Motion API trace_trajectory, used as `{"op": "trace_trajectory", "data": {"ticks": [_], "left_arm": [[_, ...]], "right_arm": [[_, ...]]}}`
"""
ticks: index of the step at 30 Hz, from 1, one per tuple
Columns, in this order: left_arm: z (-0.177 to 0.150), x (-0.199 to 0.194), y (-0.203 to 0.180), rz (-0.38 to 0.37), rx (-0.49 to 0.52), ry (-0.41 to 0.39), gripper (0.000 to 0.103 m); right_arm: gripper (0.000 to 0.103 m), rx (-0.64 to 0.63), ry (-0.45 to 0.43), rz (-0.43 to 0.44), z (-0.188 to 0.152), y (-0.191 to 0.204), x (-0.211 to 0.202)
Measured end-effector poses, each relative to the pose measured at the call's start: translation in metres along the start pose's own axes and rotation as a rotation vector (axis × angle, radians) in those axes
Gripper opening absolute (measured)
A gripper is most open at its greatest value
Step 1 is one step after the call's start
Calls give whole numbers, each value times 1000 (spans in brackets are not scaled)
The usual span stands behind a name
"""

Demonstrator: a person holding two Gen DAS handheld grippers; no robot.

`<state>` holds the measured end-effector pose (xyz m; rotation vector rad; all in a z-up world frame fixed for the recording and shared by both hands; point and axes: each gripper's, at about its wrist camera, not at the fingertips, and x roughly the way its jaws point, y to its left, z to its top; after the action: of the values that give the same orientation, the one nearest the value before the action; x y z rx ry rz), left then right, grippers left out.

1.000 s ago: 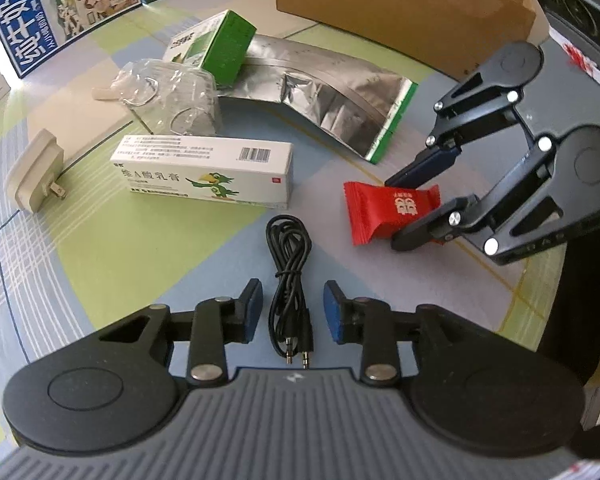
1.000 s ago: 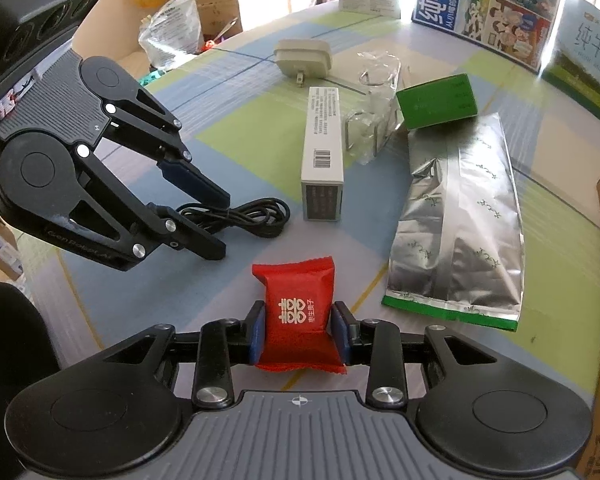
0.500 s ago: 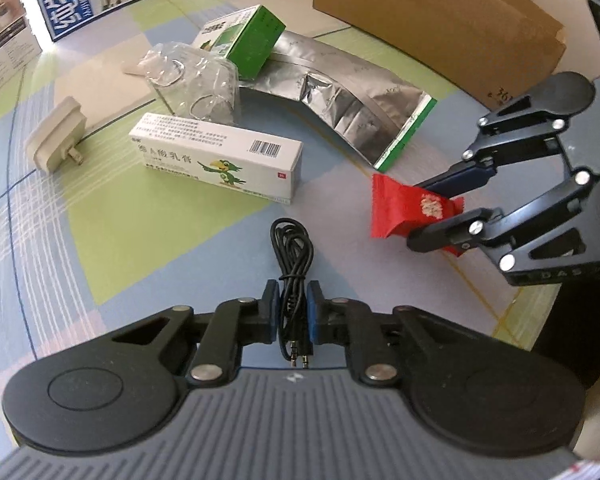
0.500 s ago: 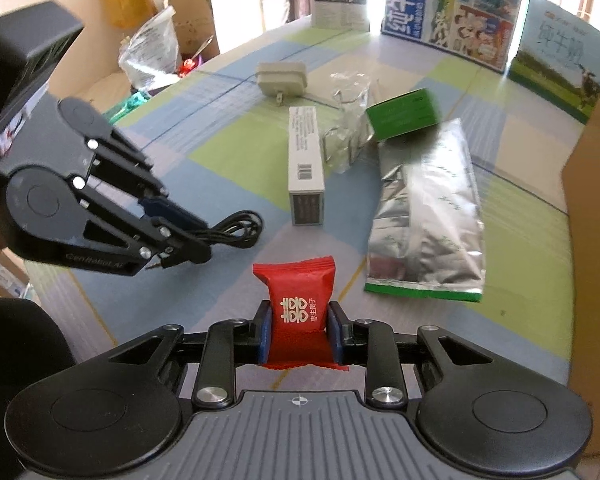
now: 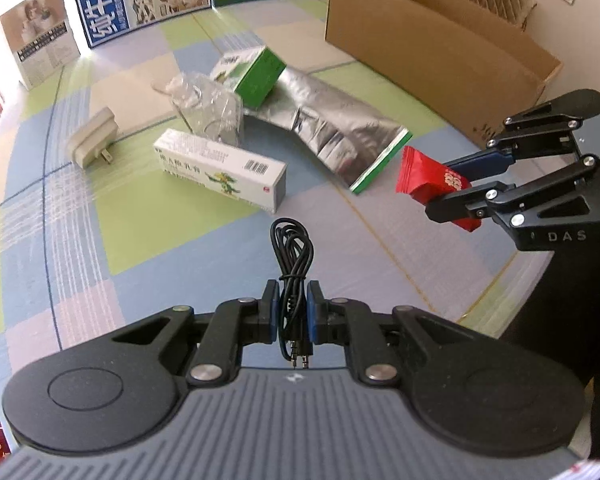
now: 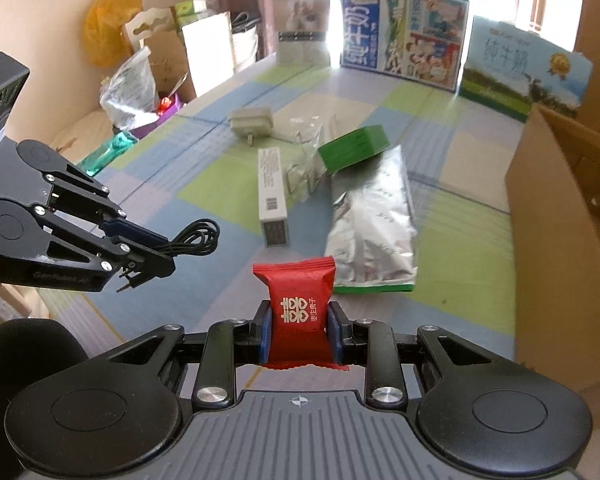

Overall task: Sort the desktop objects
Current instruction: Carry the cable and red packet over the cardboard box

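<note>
**Both grippers loaded above the checked table**

L gripper [image 5: 293, 318] has its jaws pinched on a coiled black audio cable [image 5: 292, 256], plugs hanging toward the camera. R gripper [image 6: 299, 330] clamps a red candy packet [image 6: 296, 300] across its middle. Both items look lifted clear of the tablecloth [image 5: 140, 248], w/ the open cardboard box [image 5: 440, 40] beyond the packet. Risk: the cable coil is thin & loose, so a swing could slide it out; the packet is slick, may tilt.
</note>
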<state>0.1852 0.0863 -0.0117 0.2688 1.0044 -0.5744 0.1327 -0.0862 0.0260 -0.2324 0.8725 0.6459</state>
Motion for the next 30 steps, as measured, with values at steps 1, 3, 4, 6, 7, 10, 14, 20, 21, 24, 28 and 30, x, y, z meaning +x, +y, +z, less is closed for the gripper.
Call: {"op": "trace_trajectory", "data": {"ticks": [1, 3, 4, 6, 7, 10, 14, 20, 21, 24, 28, 30], "left_arm": [[1, -3, -3, 3, -1, -7, 11], [4, -9, -9, 8, -3, -17, 11], [6, -11, -12, 10, -3, -22, 11], [9, -16, -17, 13, 0, -32, 11], [11, -18, -20, 15, 3, -36, 11], [17, -25, -28, 14, 6, -52, 11], [30, -33, -39, 1, 9, -75, 11], [60, -44, -68, -20, 46, -118, 11], [66, -45, -73, -24, 53, -125, 11], [83, -47, -90, -38, 75, -143, 11], [107, -46, -116, -66, 108, -164, 11], [119, -45, -129, -81, 123, -174, 11]], "right_arm": [[25, 1, -6, -3, 0, -1, -4], [25, 6, -19, -11, -1, -4, -11], [25, 9, -25, -14, -1, -5, -15], [25, 16, -35, -22, -2, -9, -22], [25, 19, -39, -25, -2, -11, -24], [25, 33, -55, -35, -1, -18, -33], [25, 61, -83, -59, 2, -31, -49], [25, 84, -131, -108, 9, -56, -80], [25, 87, -139, -117, 9, -61, -86], [25, 94, -161, -149, 12, -77, -102], [25, 112, -181, -192, 14, -102, -122], [25, 127, -188, -211, 13, -116, -130]]}}
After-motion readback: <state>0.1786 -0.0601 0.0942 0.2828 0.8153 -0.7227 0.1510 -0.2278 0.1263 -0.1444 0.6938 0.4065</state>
